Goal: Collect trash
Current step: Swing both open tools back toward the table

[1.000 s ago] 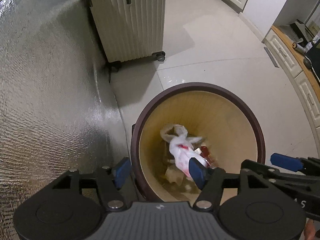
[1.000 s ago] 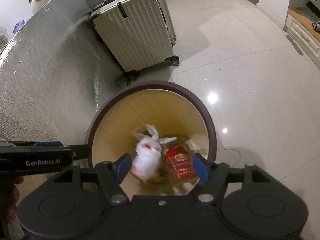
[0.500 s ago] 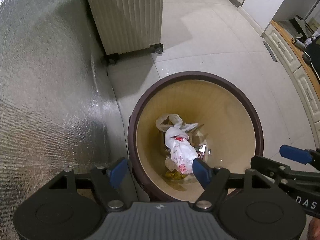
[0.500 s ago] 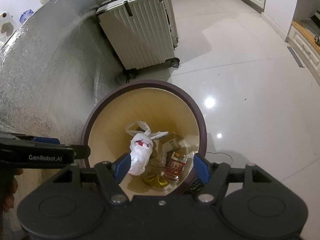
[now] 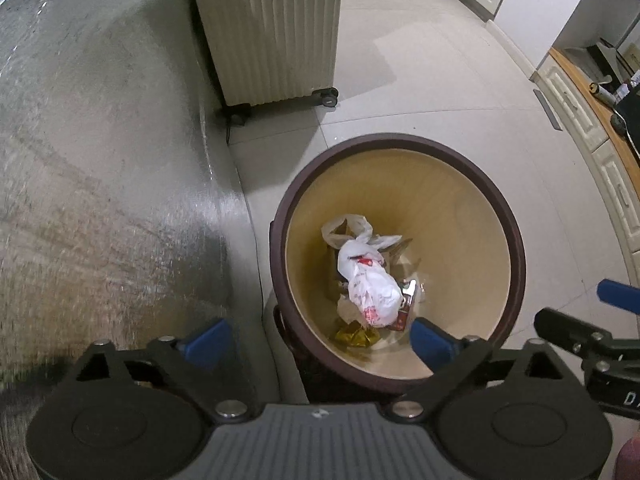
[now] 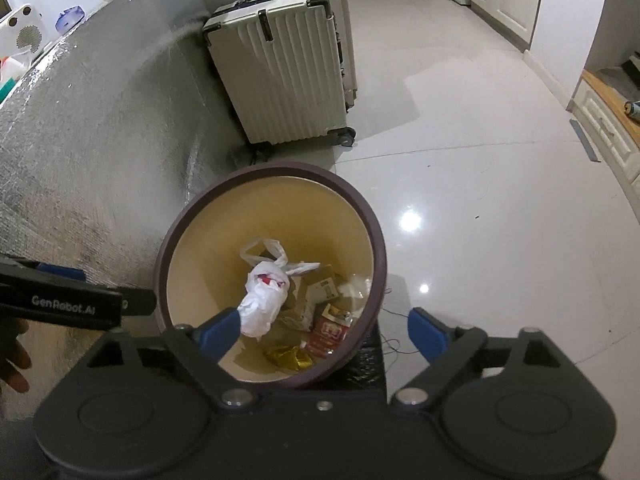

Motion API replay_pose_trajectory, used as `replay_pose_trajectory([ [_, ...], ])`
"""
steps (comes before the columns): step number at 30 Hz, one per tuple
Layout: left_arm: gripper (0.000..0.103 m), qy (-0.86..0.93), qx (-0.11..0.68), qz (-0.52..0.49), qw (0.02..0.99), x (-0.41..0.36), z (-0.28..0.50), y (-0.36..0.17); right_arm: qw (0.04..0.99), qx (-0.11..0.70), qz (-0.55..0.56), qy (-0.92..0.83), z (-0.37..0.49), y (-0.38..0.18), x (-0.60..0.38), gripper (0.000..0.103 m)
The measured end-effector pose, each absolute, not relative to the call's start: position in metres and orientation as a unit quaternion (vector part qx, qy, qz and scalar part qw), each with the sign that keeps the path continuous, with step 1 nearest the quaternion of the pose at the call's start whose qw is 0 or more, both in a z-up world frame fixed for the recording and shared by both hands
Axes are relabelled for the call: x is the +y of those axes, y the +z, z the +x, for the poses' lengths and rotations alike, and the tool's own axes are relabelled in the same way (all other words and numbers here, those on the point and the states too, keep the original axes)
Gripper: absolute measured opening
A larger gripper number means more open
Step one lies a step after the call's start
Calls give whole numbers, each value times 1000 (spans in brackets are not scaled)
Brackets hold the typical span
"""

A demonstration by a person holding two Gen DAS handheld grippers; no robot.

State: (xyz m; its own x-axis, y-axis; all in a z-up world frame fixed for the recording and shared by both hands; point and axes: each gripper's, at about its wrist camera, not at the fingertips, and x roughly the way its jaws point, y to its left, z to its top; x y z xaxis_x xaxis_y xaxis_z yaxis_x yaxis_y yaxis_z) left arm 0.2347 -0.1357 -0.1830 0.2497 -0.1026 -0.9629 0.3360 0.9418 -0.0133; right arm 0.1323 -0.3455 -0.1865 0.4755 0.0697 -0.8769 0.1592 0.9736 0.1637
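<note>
A round bin with a dark brown rim [image 5: 404,140] [image 6: 276,169] and pale inner wall stands on the floor. At its bottom lies a knotted white plastic bag [image 5: 370,284] [image 6: 264,298], a red packet [image 6: 330,330], a gold wrapper [image 5: 356,336] [image 6: 288,356] and cardboard scraps. My left gripper [image 5: 318,344] hovers above the bin's near-left rim, jaws opening wide, nothing between them. My right gripper [image 6: 326,330] hangs above the bin's near side, jaws also opening, empty. Each gripper shows at the edge of the other's view.
A cream hard-shell suitcase [image 5: 272,32] [image 6: 284,72] stands behind the bin. A silver foil-covered surface [image 5: 100,160] [image 6: 92,140] fills the left side. Glossy tiled floor [image 6: 480,160] spreads to the right, with white cabinets [image 5: 592,148] beyond. A hand [image 6: 12,356] holds the left gripper.
The white bag has dropped from mid-air to rest at the bin's bottom. Both grippers' jaws have spread wider, and both have drawn back and up from the bin.
</note>
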Motion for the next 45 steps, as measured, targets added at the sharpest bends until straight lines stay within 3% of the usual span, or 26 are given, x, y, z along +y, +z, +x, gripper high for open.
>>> replay_pose_trajectory([
  [8, 103, -135, 587, 80, 794, -125, 218, -173, 859, 499, 103, -47, 116, -178, -348, 103],
  [24, 103, -156, 534, 51, 829, -110, 173, -127, 879, 464, 86, -71, 77, -144, -351, 103],
  [45, 103, -206, 344, 24, 916, -72, 85, 2, 949, 298, 85, -51, 13, -38, -338, 103],
])
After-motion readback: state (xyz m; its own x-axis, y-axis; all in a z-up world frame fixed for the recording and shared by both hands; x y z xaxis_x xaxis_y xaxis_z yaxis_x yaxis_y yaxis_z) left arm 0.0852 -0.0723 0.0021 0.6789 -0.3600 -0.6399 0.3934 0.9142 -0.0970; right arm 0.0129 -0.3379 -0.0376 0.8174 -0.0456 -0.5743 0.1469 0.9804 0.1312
